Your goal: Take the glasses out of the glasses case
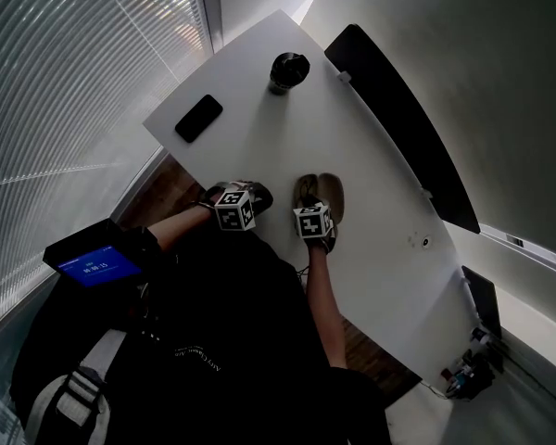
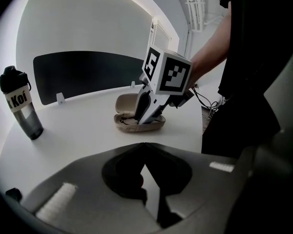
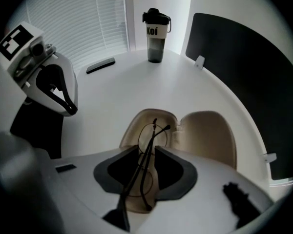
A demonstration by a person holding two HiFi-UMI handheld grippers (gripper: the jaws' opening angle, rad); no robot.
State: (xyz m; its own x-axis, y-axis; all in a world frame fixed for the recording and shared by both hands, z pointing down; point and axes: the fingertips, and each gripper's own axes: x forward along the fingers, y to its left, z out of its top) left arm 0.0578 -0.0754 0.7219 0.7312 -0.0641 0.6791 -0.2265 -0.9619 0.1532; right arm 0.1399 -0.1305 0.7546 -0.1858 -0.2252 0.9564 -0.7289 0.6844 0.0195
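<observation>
Right claw [image 3: 146,149] points down into open beige clamshell glasses case [image 3: 205,135] on white tabletop [image 3: 117,91], spread astride thin dark wire-framed glasses [image 3: 149,139] lying folded in its left half. Left claw [image 2: 145,147] pressed together, empty, held left of case

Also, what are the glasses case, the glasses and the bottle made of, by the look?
Glasses case: beige, matte, no glare; a stiff shell that holds its open clamshell shape, maybe leatherette or plastic. Glasses: thin dark wire frame, likely metal. Bottle: translucent smoky body, black lid, likely plastic.
</observation>
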